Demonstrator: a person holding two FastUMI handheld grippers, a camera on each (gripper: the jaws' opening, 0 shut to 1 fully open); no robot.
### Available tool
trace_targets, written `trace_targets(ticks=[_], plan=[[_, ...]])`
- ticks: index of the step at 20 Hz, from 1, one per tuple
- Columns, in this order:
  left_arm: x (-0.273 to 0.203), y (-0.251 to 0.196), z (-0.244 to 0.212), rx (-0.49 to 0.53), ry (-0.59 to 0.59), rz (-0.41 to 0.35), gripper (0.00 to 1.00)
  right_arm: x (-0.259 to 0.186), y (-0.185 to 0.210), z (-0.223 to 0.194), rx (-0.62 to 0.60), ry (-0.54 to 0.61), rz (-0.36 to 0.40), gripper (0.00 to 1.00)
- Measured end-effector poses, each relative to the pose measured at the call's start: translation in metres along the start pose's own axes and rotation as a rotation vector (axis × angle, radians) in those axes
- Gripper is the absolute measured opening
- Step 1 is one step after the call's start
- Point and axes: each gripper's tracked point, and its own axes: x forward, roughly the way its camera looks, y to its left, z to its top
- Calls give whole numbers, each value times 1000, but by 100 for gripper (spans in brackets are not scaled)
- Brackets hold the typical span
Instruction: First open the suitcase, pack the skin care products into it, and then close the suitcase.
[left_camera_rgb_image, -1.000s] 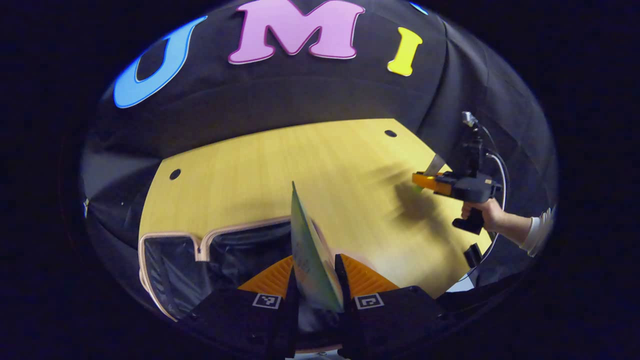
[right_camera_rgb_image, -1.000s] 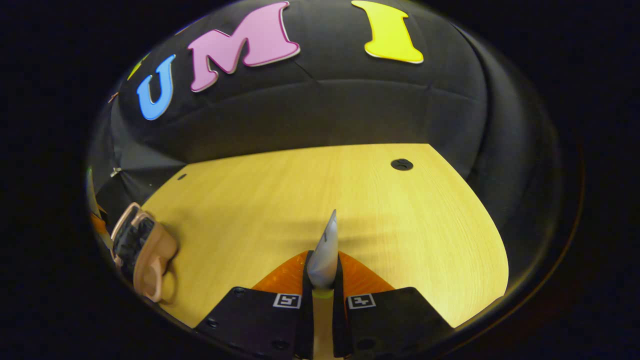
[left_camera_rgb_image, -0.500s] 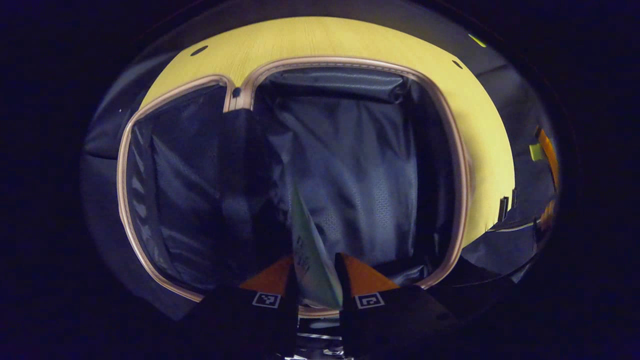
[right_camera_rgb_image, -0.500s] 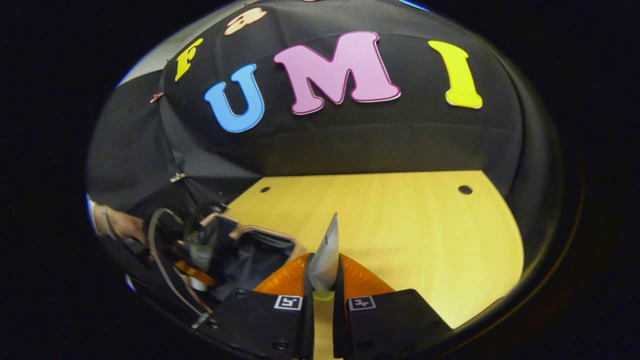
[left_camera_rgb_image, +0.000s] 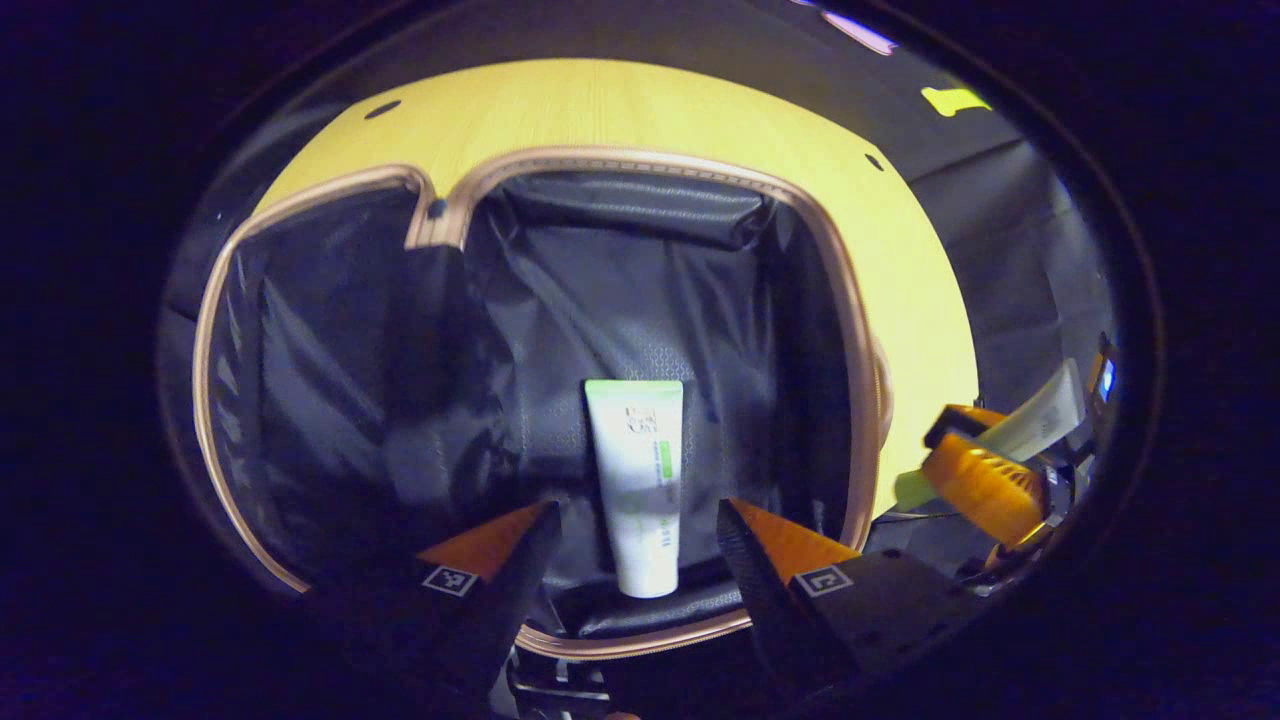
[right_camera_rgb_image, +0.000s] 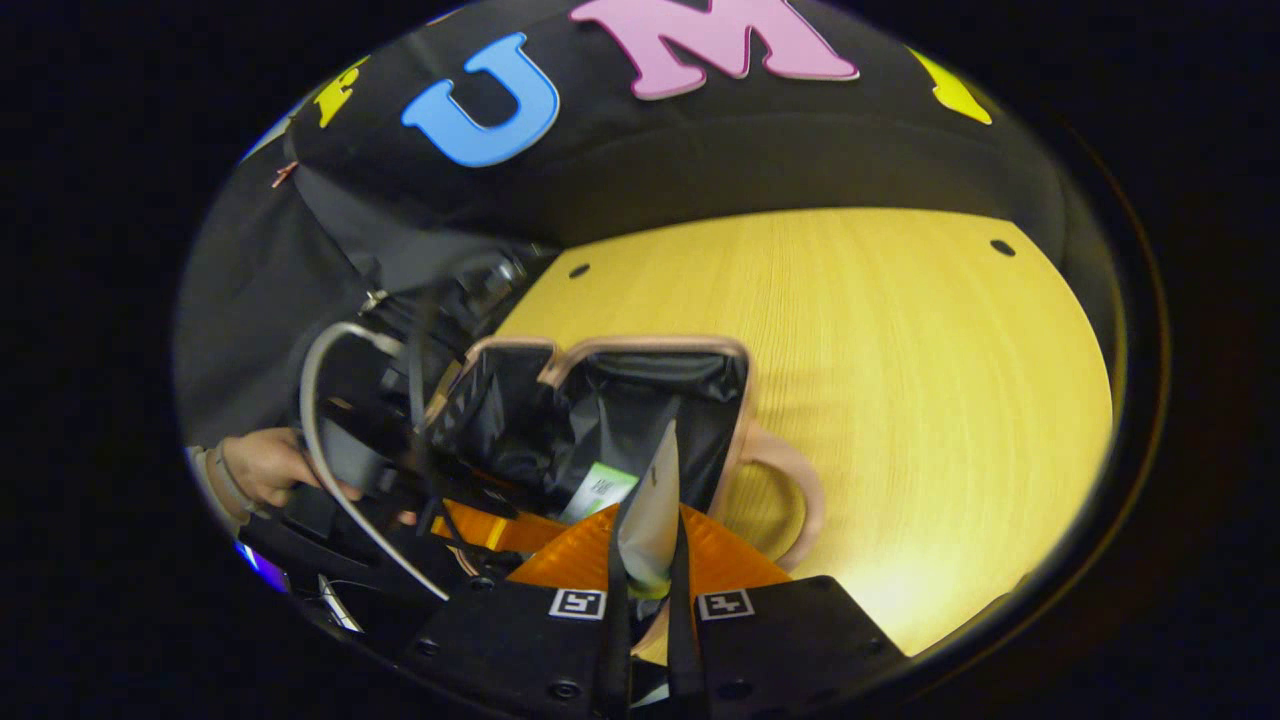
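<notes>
Suitcase (left_camera_rgb_image: 850, 300) lay open near the table's (left_camera_rgb_image: 620, 110) front edge, ready for packing. Your left gripper (left_camera_rgb_image: 632, 525) was spread, its tube (left_camera_rgb_image: 640, 480) lying on the lining. Your right gripper (right_camera_rgb_image: 648, 560) pinched another tube (right_camera_rgb_image: 652, 500), prob. next in.

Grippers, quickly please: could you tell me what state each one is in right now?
Left gripper: open, holding nothing; a white and green tube lies in the suitcase between its fingers.
Right gripper: closed on a silvery tube.
</notes>
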Motion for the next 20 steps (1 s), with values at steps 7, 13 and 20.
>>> trace_targets(ticks=[7, 13, 20], plan=[[-95, 80, 11, -33, -314, -9, 97, 55, 13, -74, 77, 363, -63, 19], [-157, 234, -23, -360, -382, 170, 97, 58, 32, -74, 136, 373, -59, 47], [-180, 320, -22, -726, -496, 78, 96, -15, 74, -22, -27, 124, 61, 97]])
